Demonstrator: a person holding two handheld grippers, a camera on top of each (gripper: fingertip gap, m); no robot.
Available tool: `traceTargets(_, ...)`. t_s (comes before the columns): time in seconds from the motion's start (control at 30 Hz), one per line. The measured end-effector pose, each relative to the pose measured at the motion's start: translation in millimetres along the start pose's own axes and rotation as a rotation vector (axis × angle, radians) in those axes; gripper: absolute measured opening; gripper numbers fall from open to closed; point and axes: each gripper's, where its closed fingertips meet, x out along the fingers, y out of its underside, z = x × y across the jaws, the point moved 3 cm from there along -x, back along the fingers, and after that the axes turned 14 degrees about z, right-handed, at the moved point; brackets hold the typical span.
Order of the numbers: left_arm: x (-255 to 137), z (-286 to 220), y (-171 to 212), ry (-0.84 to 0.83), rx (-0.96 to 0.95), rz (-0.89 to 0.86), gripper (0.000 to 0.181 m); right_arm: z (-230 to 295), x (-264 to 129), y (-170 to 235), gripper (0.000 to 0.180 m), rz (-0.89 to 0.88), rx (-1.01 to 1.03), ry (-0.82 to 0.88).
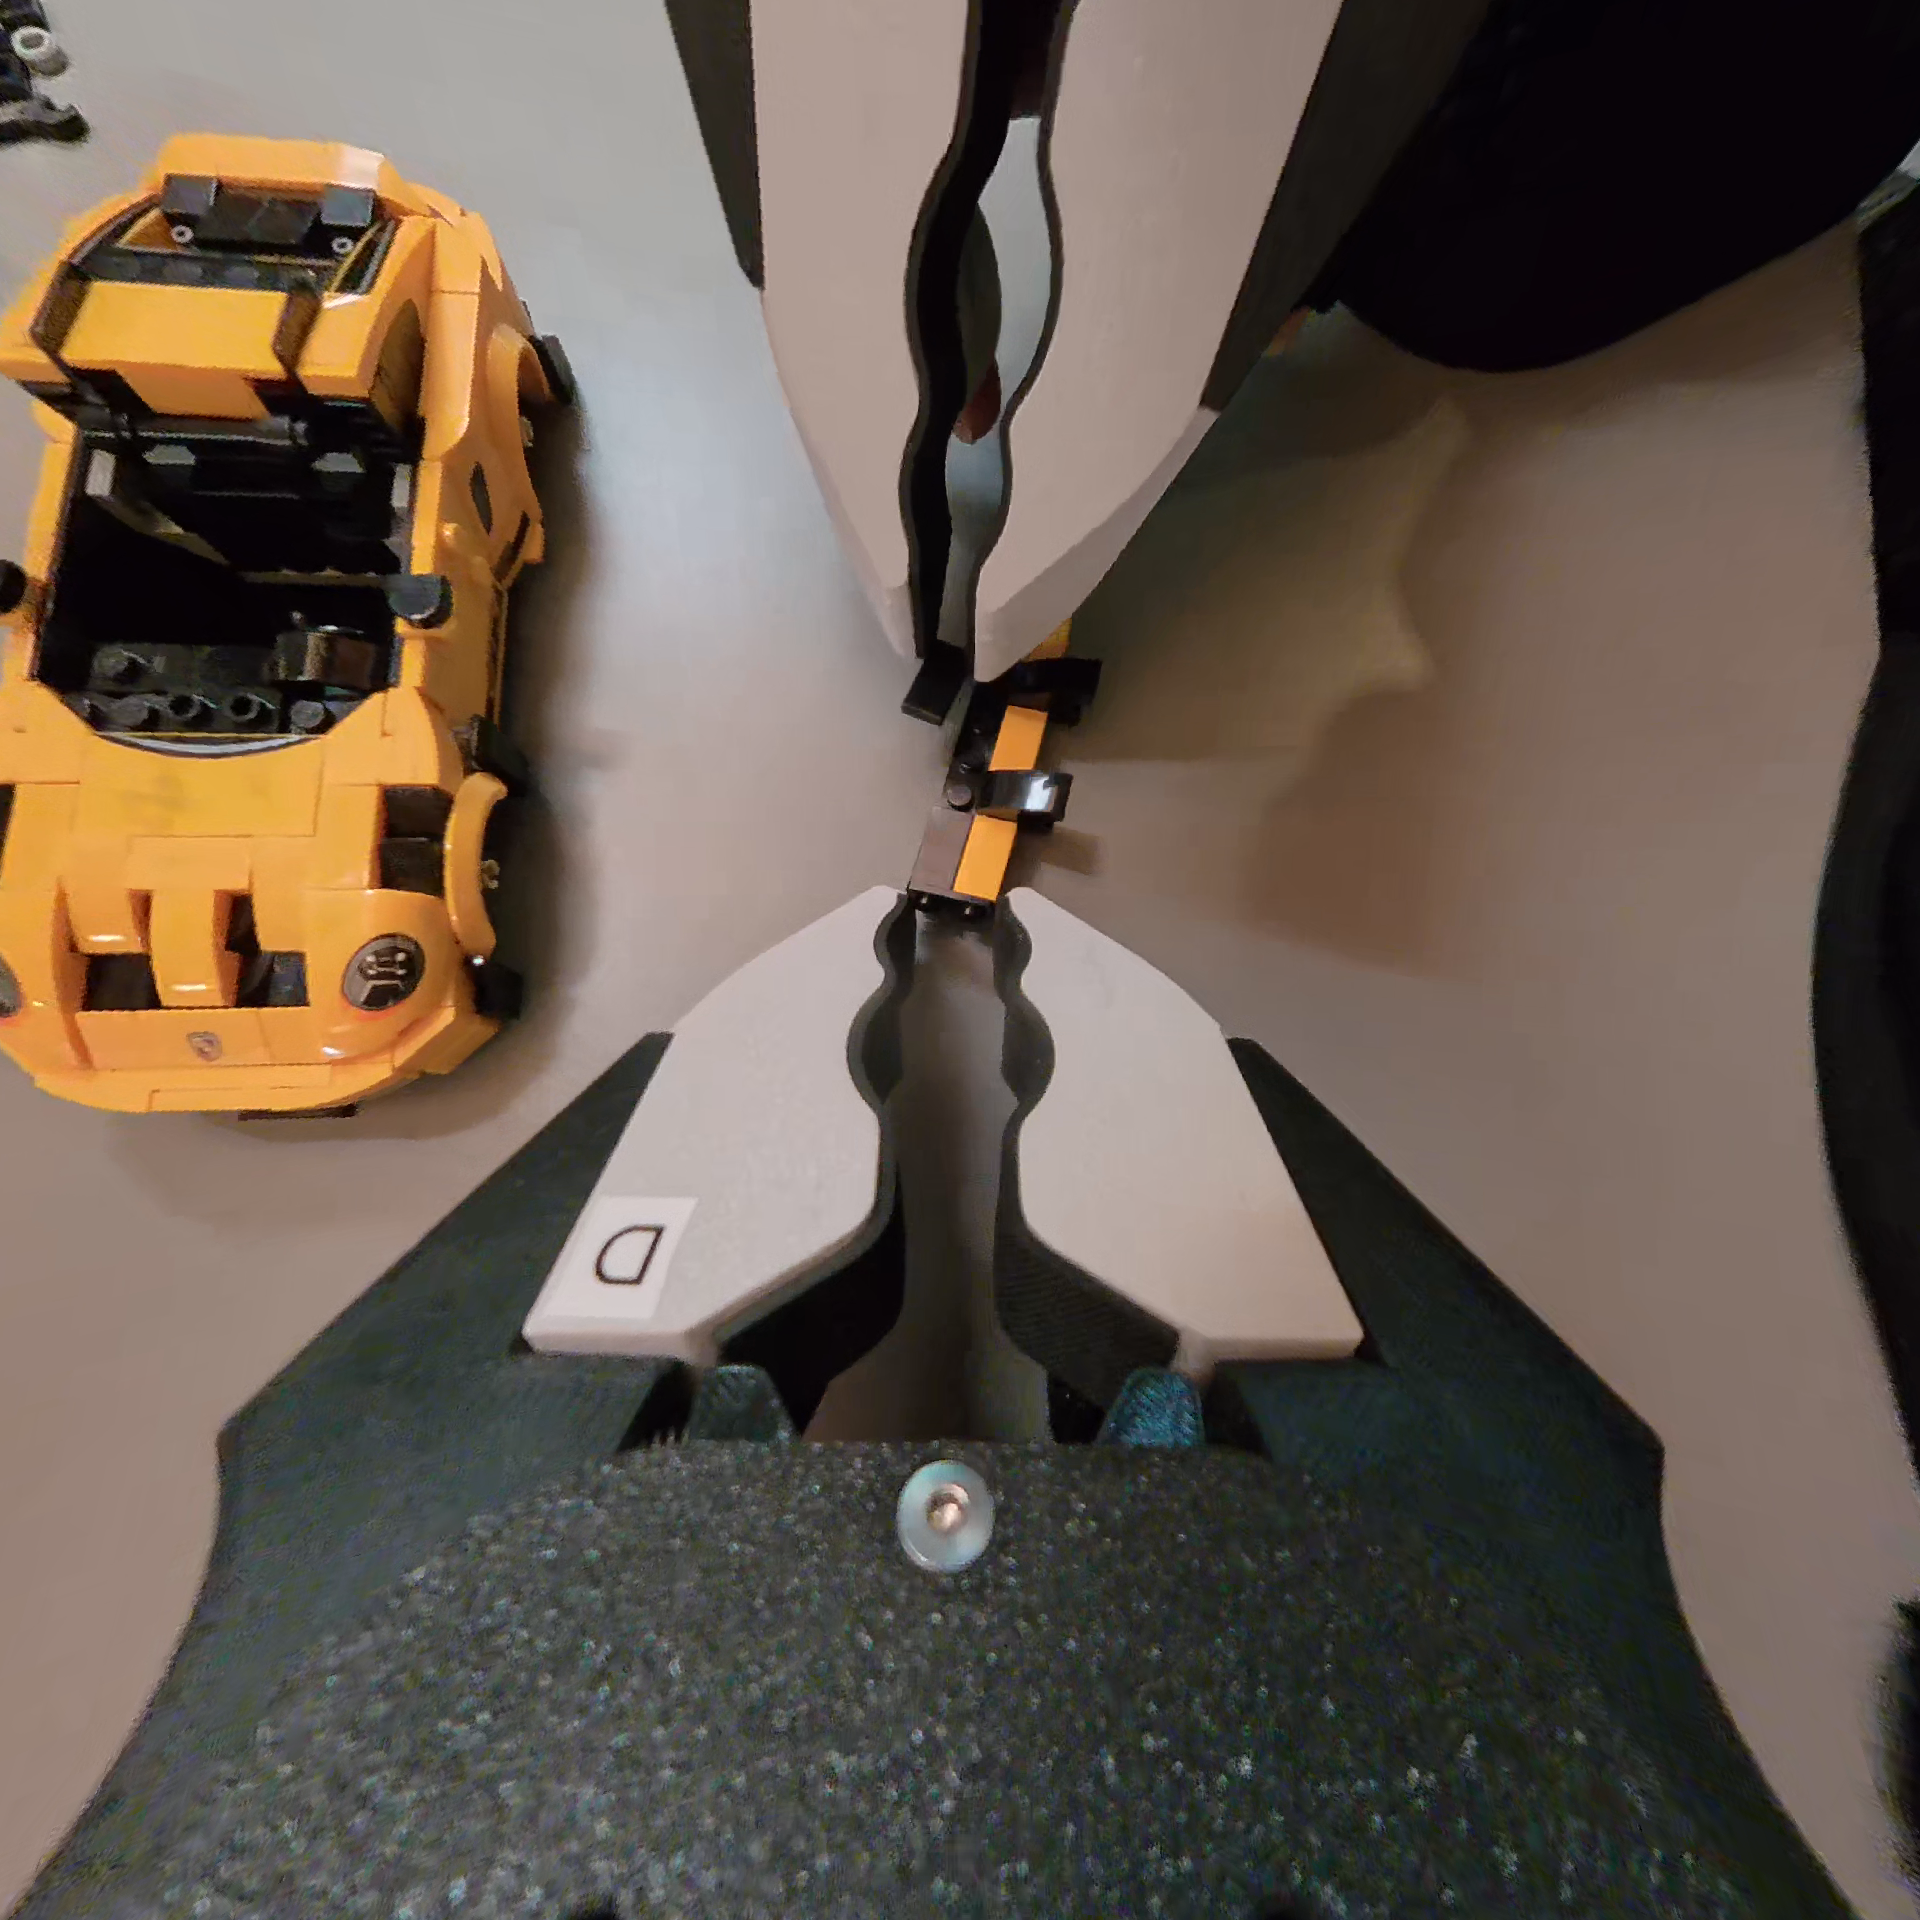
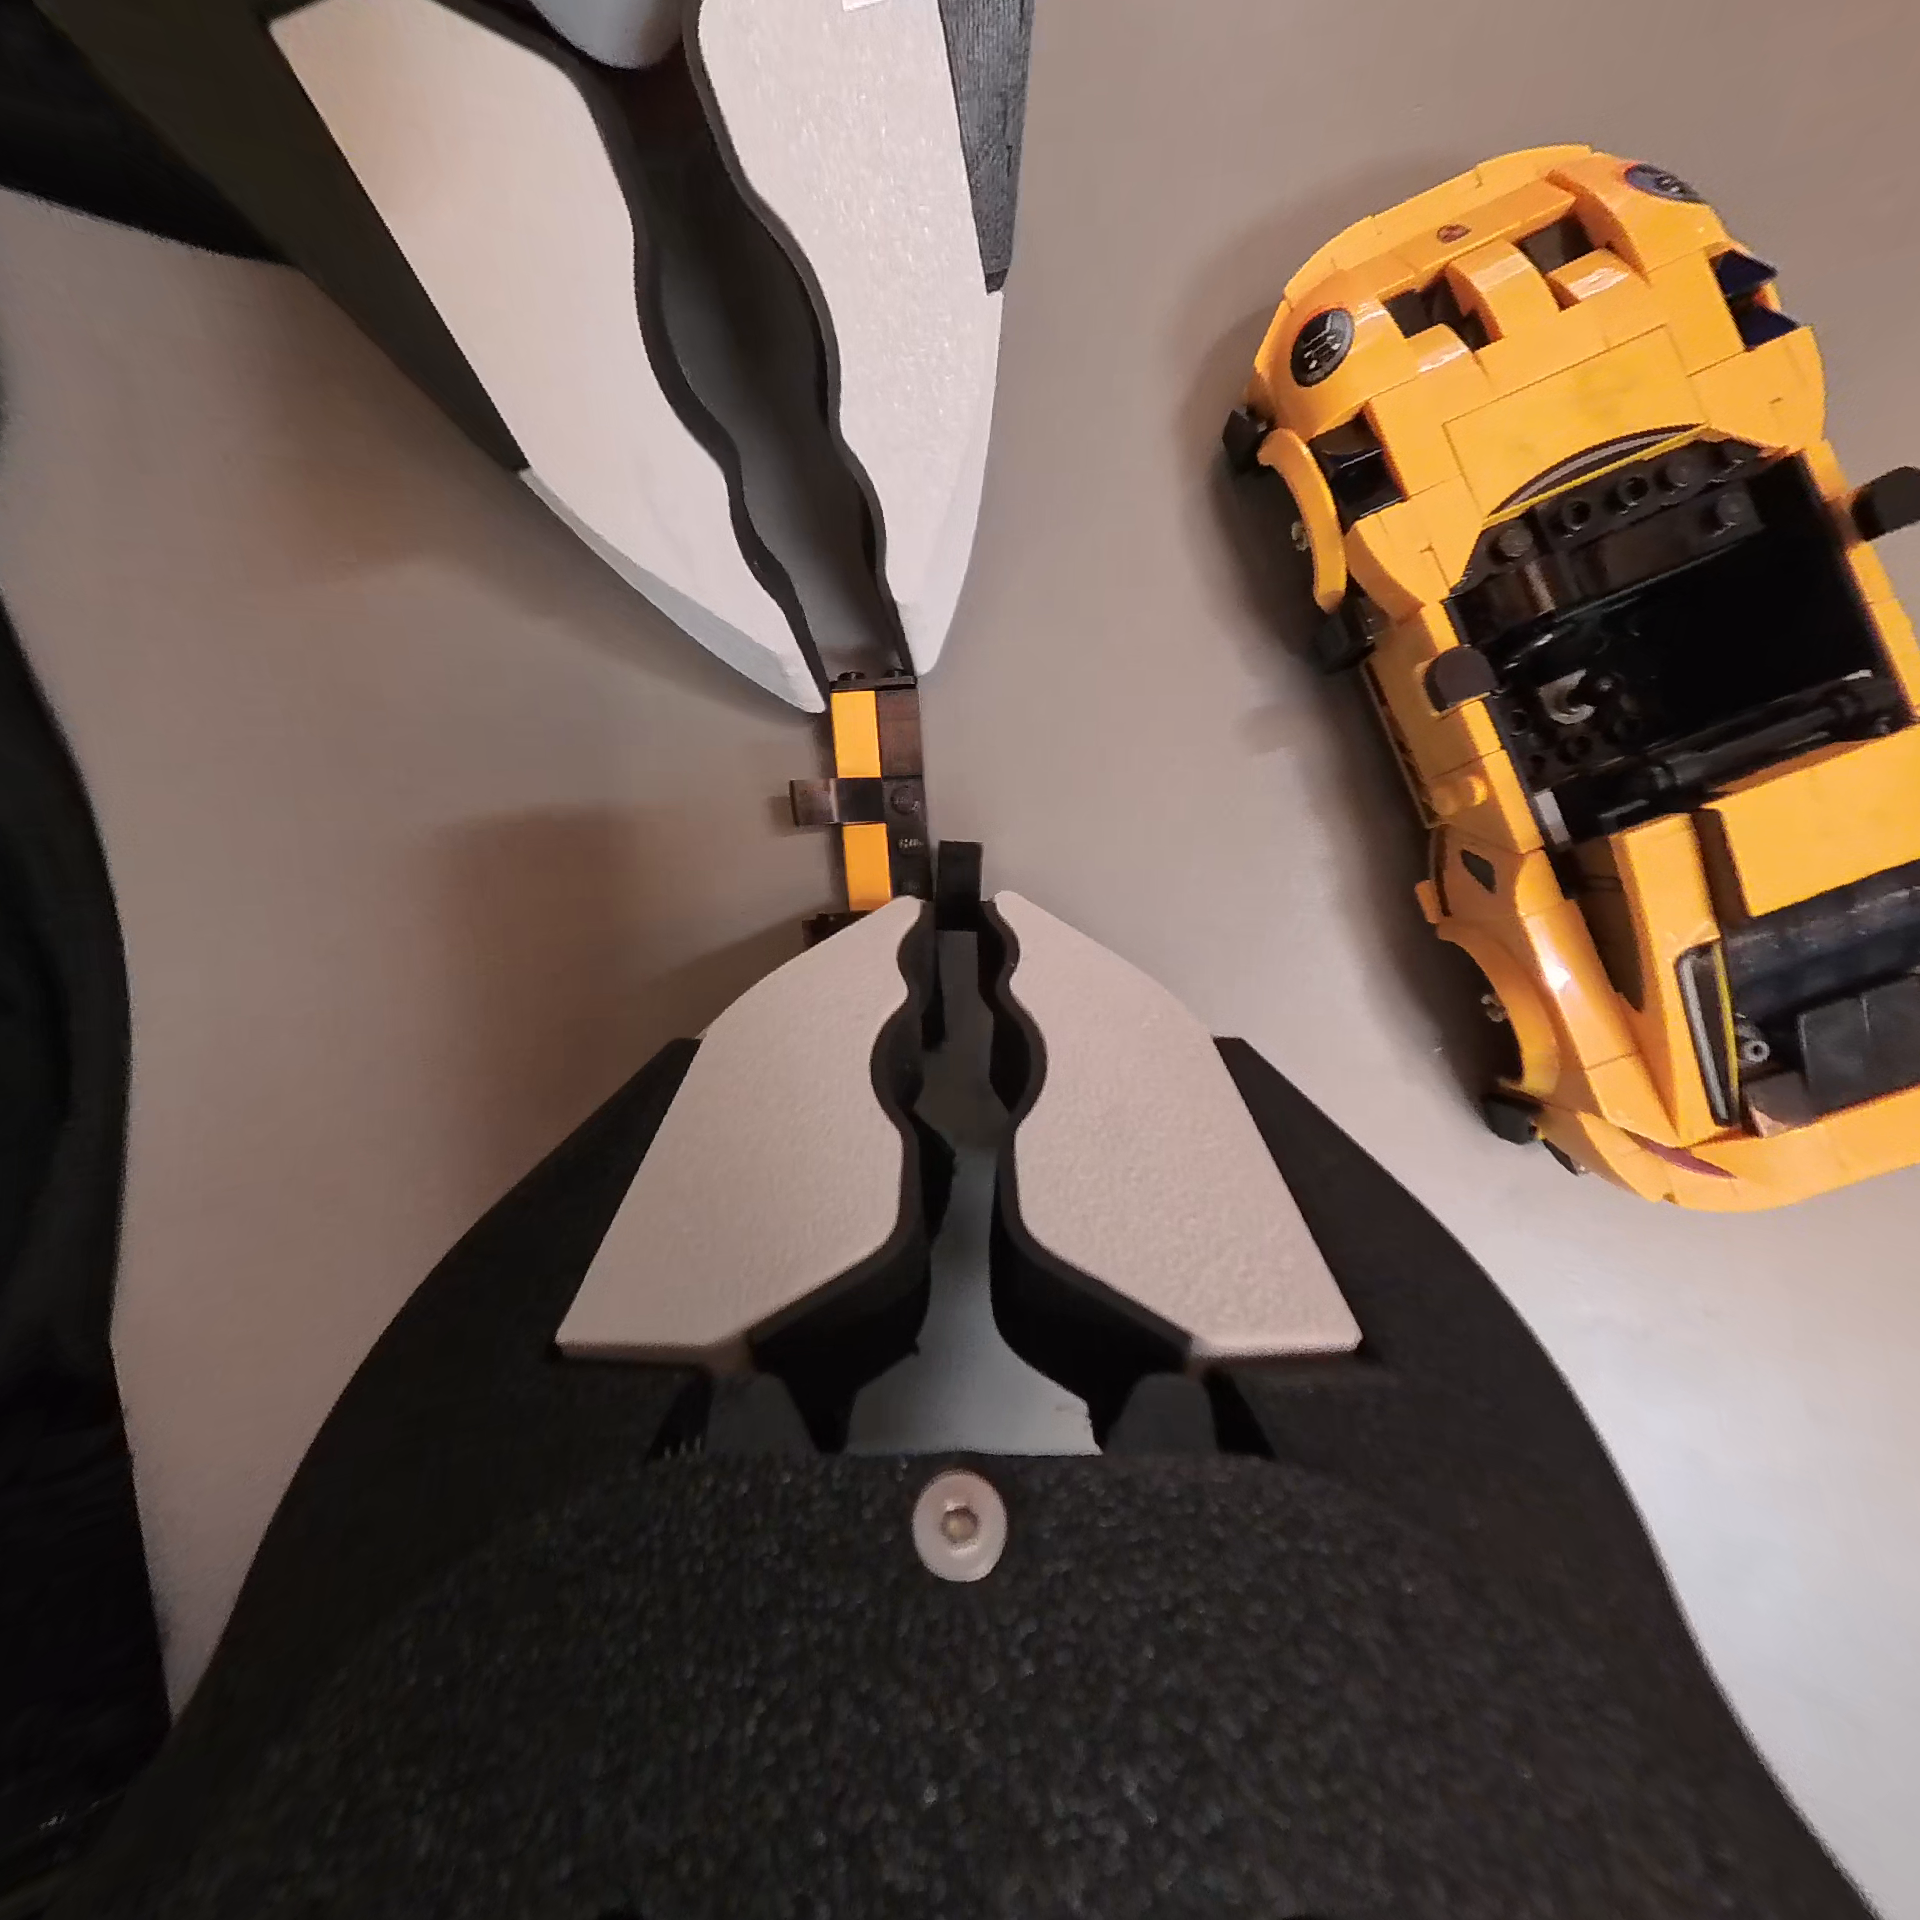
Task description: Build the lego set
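The grey surface [image 1: 675, 520] was seen matte and smooth. On it, well apart from both grippers, the yellow car [image 1: 249, 644] lay, glossy and blocky, with its black cabin open. Between the grippers a narrow yellow-and-black strip [image 1: 982, 821] was held; its long axis ran from one gripper straight to the other. The left gripper [image 1: 951, 909] was closed narrowly on the near end of the strip. The right gripper [image 2: 956, 904] was closed on a small black piece [image 2: 958, 868], just beside the strip's far end and probably to be pressed onto it.
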Motion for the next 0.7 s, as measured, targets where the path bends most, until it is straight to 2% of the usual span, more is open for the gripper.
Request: traceTargets(0.7, 2.5, 0.2, 3.8, -0.014, 0.028, 0.021, 0.014, -1.3, -2.9, 6.1, 0.007, -0.022, 0.024, 0.006)
